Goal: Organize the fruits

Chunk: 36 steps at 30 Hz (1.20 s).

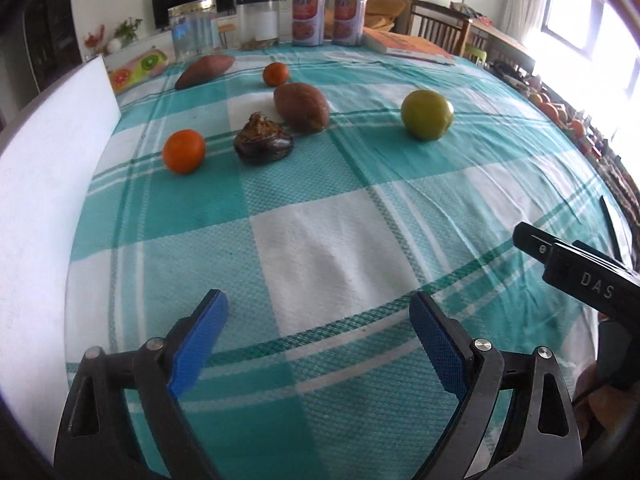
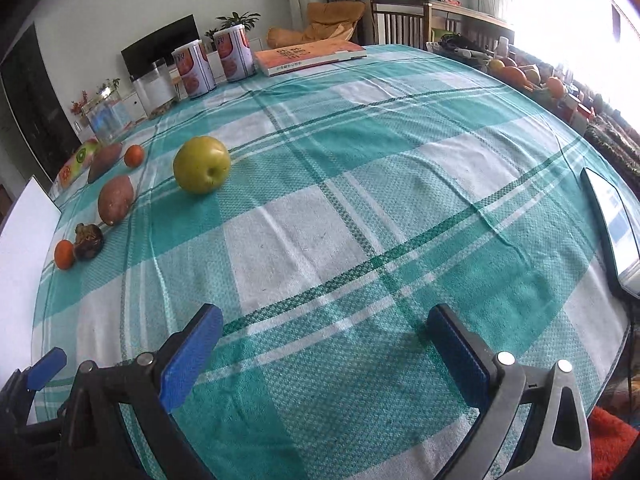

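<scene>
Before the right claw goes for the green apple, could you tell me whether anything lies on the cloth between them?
Nothing visible does. The right claw stands open over bare checked tablecloth, and the green apple sits alone; the sweet potato lies off to its left.

Fruits are lying on the tablecloth point(image 1: 328, 240): apple point(image 1: 427, 115) sitting right of the mangosteen point(image 1: 264, 145), two cans point(image 1: 308, 19) standing behind.

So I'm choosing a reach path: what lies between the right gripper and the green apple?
Only bare checked tablecloth lies between the open right gripper and the green apple, as the right wrist view shows.
</scene>
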### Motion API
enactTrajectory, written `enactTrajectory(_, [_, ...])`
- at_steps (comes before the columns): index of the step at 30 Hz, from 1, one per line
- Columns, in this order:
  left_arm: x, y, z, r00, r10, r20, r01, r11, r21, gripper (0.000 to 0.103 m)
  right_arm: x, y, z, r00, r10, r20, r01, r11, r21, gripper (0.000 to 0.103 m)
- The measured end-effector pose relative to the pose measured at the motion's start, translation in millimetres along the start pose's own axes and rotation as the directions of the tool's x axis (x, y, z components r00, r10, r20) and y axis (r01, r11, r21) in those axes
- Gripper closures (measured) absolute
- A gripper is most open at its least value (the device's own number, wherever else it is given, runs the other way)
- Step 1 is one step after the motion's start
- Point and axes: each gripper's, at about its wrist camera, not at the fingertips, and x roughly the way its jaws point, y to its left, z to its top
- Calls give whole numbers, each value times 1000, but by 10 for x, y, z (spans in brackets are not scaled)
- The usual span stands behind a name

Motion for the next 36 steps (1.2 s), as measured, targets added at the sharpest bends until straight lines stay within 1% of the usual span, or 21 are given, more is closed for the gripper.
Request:
enactTrajectory(1, [18,5,-2,1000,13,14,-13,1000,13,9,12,26,-4,1000,-13,-2,13,1000,-12,1])
enactTrajectory(5, [23,12,-25,1000,17,21,-18,1000,19,9,50,83,-25,999,-44,-10,44,998,-41,0])
enactTrajectory(8, [36,-11,-22,1000,23,14,-23,999,30,6,63,96,-31,999,-52,-14,51,998,-48,0])
enactTrajectory(15, [46,-4,-14,1000,21,13,-22,999,29,5,52,113,-39,998,-58,-15,58,997,-49,0])
enactTrajectory(17, [45,-5,-15,1000,21,13,-21,999,28,5,47,97,-32,998,-48,-28,47,998,-40,0])
enactTrajectory(20, [45,-6,-15,1000,21,13,-21,999,28,5,49,11,96,996,-26,-81,24,999,-20,0])
enactTrajectory(21, [45,-7,-15,1000,21,13,-22,999,28,5,47,-39,159,996,-38,-77,38,999,-14,0])
enactTrajectory(23, [46,-7,-14,1000,22,13,-22,999,29,5,80,-153,287,994,-92,-60,92,996,-9,0])
enactTrajectory(25, [49,-6,-10,1000,24,12,-24,999,29,5,245,-281,410,987,-133,-91,133,991,-6,0])
enactTrajectory(26, [48,-8,-11,1000,24,12,-25,999,29,4,352,-340,457,985,-126,-117,126,992,-4,0])
enactTrajectory(27, [47,-8,-11,1000,24,12,-25,999,29,4,386,-419,510,992,-87,-92,89,996,18,0])
enactTrajectory(28, [47,-8,-11,1000,24,12,-24,999,29,4,419,-455,559,989,-126,-72,127,992,6,0])
enactTrajectory(29, [46,-9,-12,1000,24,12,-25,999,29,4,440,-495,593,990,-134,-44,134,991,6,0])
enactTrajectory(31, [48,-9,-11,1000,25,12,-25,999,29,4,480,-589,613,995,-102,-4,102,994,31,0])
enactTrajectory(36, [48,-8,-9,1000,25,12,-25,999,29,4,488,-579,629,994,-105,-6,105,994,22,0])
